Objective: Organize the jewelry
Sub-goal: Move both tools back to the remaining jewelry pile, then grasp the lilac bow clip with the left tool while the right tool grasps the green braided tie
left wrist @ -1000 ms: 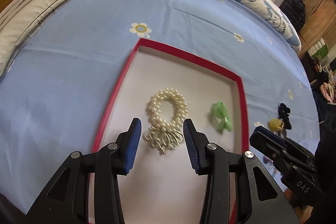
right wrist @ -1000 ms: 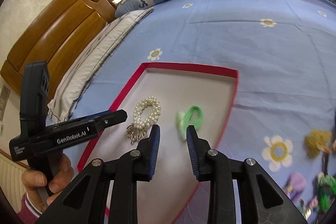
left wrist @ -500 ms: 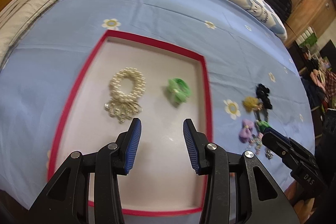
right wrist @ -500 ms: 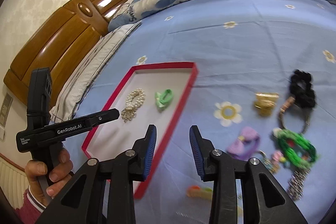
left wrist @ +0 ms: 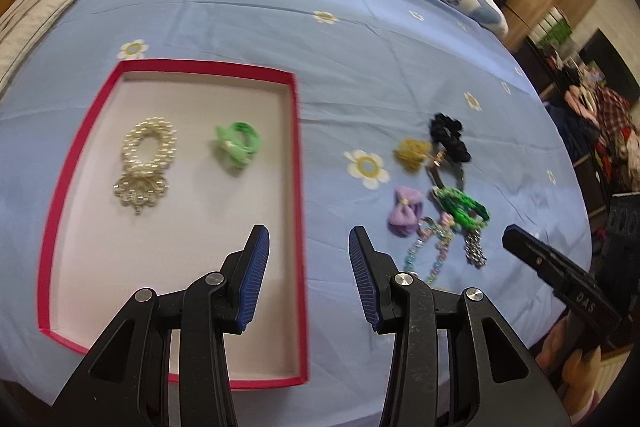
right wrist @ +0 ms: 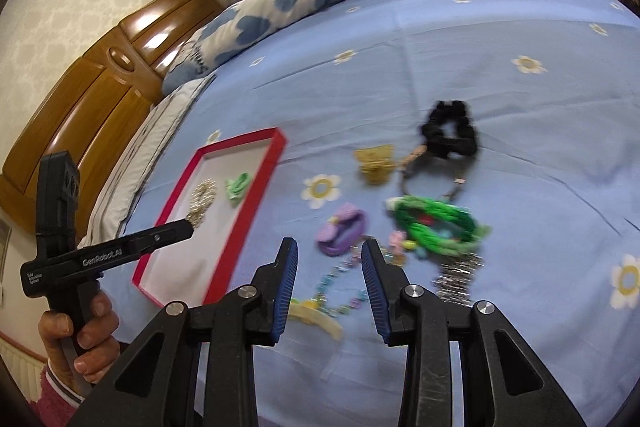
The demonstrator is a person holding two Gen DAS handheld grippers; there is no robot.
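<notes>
My right gripper (right wrist: 329,287) sits at the bottom of its picture. Its blue pads (right wrist: 286,291) are apart and hold nothing, so they are ready for the next pick. Between the pads I see a bead chain (right wrist: 340,279) lying on the blue bed sheet (right wrist: 500,99). A yellow clip (right wrist: 316,315) lies near the left pad.

My left gripper (left wrist: 308,283) is loose too, with nothing in it. It hangs over the right edge of the red tray (left wrist: 298,187), at the bottom middle of its picture.

A bit farther up in the right view lie the purple bow (right wrist: 342,233) and the green bracelet (right wrist: 436,225), with a silver tassel (right wrist: 456,277) below it. These are still on the sheet in a messy pile, so I think they are waiting to go in the tray.

Farther still are the gold piece (right wrist: 374,163) and the black scrunchie (right wrist: 450,131).

In the tray, at the left of the left view, the pearl bracelet (left wrist: 149,155) and the light green band (left wrist: 238,145) lie side by side, not touching. I think they were set apart to keep things neat, with room left for more.
</notes>
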